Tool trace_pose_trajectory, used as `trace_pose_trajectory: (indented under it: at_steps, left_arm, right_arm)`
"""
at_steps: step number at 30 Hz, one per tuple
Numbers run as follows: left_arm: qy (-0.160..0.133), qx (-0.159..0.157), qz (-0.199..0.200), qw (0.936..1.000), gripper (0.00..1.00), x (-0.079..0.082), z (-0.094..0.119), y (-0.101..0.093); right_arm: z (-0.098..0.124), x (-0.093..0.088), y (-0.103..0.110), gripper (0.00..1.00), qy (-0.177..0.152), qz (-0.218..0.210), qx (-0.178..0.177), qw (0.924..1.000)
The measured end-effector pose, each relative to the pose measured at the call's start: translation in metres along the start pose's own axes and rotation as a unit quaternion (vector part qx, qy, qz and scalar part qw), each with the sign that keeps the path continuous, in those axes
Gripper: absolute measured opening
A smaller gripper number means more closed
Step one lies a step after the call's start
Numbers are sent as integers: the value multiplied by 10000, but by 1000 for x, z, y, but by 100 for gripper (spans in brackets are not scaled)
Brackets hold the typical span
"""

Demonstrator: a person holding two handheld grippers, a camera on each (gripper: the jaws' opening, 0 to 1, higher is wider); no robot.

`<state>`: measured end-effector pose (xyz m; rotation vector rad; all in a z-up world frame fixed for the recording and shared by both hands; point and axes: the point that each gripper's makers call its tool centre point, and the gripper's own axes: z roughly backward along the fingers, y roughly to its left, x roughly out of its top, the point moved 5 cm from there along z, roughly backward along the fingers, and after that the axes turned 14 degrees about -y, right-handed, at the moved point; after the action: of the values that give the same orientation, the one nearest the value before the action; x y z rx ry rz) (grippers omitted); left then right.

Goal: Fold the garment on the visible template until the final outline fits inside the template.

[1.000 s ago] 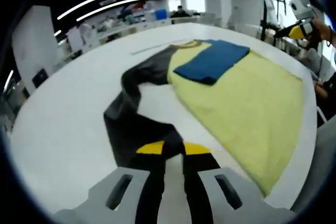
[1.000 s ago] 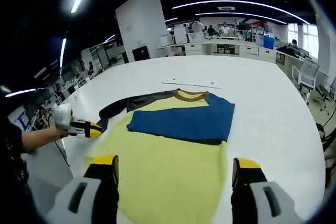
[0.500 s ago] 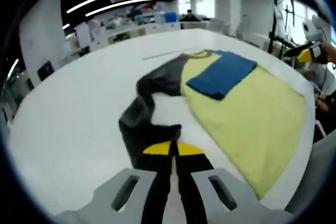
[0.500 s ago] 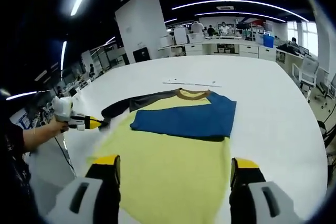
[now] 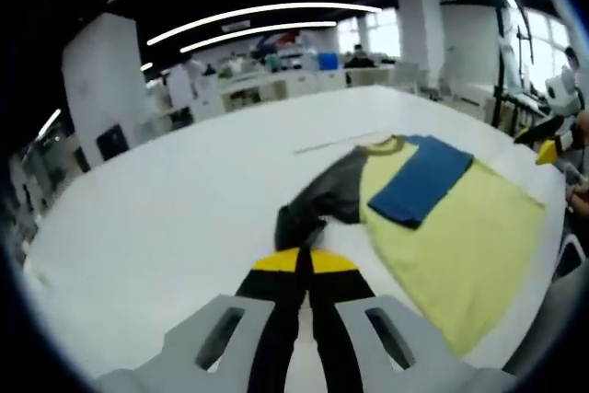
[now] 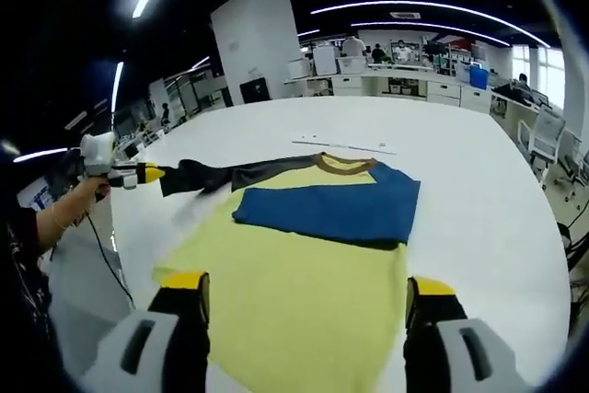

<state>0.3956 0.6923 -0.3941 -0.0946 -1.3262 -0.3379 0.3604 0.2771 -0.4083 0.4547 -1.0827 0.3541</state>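
The left gripper (image 5: 300, 262) was clamped on the dark sleeve (image 6: 198, 175), drawing it straight out from the garment (image 6: 304, 264) on the desk (image 6: 479, 227), apparently to fold it, while the right gripper (image 6: 302, 306) hung spread apart near the hem.

Open-plan office or lab floor. Dark ceiling with long linear LED strip lights (image 6: 433, 8) curving overhead. Big white worktable (image 6: 479, 172) in the foreground, a thin pale strip (image 6: 342, 144) lying on it. White square structural columns (image 6: 260, 43). Rows of white desks (image 6: 414, 85) at the back with monitors, clutter and a blue bin (image 6: 477, 75); people seated or standing there, too small to detail. Office chair (image 6: 541, 126) at the table's edge. Windows (image 5: 385, 32) letting in daylight at the far end.
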Motion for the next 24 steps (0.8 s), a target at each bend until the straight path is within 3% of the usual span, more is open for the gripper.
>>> trace_pose_trajectory:
  at_steps: [2,4,7,15,19,24]
  left_arm:
    - [1,164,52,9999,0,2,1,7]
    - [220,445,155,9986,0,-2,5,17]
    - [44,781,631,9949,0,-1,6,35]
    - [20,1113,614,9919,0,-1,13,59]
    - [-1,1318,916,9870,0,0,17,66]
    - [32,1450,909,9852,0,0,21,74]
  right_arm:
    - [0,0,-1,88,5,-11,-16,10000]
    - [1,0,-2,88,-4,3,-43,10000]
    - [2,0,-3,88,-21,-7,-59,10000]
    - [3,-2,-5,88,15,-37,-103,9999]
    - [2,-1,-2,88,2,-43,-83,10000]
    - [1,-2,-2,89,56,-28,-84,9999]
